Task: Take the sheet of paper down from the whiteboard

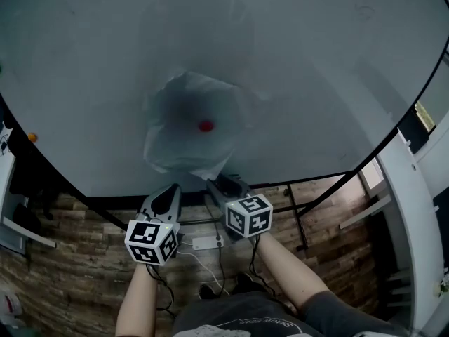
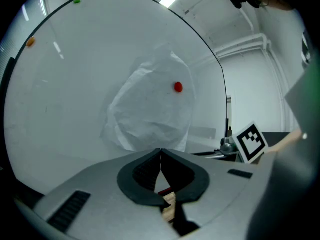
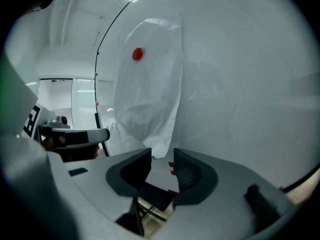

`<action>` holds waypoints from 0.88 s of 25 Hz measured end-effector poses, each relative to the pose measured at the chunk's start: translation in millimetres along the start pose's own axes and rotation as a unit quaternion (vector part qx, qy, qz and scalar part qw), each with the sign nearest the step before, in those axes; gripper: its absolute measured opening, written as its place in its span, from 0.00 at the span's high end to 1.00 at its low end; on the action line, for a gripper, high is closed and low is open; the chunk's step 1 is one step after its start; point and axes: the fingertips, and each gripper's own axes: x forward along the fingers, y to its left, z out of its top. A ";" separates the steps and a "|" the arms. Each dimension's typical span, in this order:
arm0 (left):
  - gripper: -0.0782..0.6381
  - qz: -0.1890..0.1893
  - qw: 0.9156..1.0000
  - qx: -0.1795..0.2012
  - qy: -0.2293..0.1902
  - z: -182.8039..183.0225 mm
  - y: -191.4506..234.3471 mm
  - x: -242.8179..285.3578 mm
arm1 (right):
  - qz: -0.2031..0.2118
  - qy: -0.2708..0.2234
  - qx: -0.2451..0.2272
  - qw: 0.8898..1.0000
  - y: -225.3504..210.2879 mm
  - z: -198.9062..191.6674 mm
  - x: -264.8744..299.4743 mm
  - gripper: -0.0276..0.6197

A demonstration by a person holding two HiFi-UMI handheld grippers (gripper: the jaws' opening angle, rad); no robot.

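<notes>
Sheet of paper (image 1: 186,128), crumpled, hangs on the whiteboard (image 1: 302,62) close above the middle of its lower edge, pinned by one red magnet (image 1: 205,126) near the sheet's centre. In the right gripper view its long axis runs up-down, free bottom corner pointing down. Right gripper (image 3: 162,156): jaws apart, nothing between them, bottom corner of the sheet just above and ahead of the gap, not touching. Left gripper (image 2: 160,151): jaws closed together, empty, just beside the right one, below the sheet's lower left edge. Judgement: right gripper is nearer; reach is short, up and forward to the bottom corner
</notes>
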 end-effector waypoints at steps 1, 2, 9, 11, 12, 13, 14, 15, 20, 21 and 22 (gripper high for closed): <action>0.87 0.002 1.000 0.000 0.001 0.3 0.6 0.2 | 0.011 0.002 -0.005 1.000 3.0 0.8 2.2 0.77; 0.87 0.005 1.000 0.000 0.001 0.9 1.3 0.4 | 0.021 0.004 -0.011 1.000 6.4 1.6 4.3 0.77; 0.87 0.018 1.000 0.004 -0.003 6.6 -0.2 3.9 | 0.042 -0.010 -0.033 0.999 13.4 12.3 6.8 0.77; 0.87 0.019 1.000 0.005 -0.007 9.1 -3.4 3.8 | 0.034 -0.006 -0.031 0.999 10.0 11.1 4.2 0.81; 0.87 0.019 1.000 0.006 -0.008 10.4 -5.2 3.6 | 0.029 -0.004 -0.030 0.999 7.4 10.4 2.6 0.89; 0.87 0.020 1.000 0.007 -0.010 11.9 -7.0 3.5 | 0.023 -0.002 -0.029 0.999 4.4 10.0 1.2 0.89; 0.87 0.020 1.000 0.009 -0.011 13.3 -9.1 3.6 | 0.018 -0.002 -0.028 0.999 1.5 10.0 0.0 0.90; 0.87 0.020 1.000 0.011 -0.012 14.5 -11.4 3.7 | 0.016 -0.002 -0.026 1.000 -0.7 10.4 -1.1 0.90; 0.87 0.021 0.999 0.021 -0.020 21.9 -22.2 1.9 | 0.015 -0.005 -0.037 0.999 -2.4 16.5 -7.9 0.91; 0.87 0.021 0.999 0.021 -0.023 24.6 -24.0 1.5 | 0.014 -0.006 -0.039 0.999 -2.5 17.9 -9.7 0.91; 0.87 0.020 0.999 0.021 -0.027 27.9 -25.9 1.3 | 0.013 -0.007 -0.041 0.999 -2.6 19.2 -11.5 0.91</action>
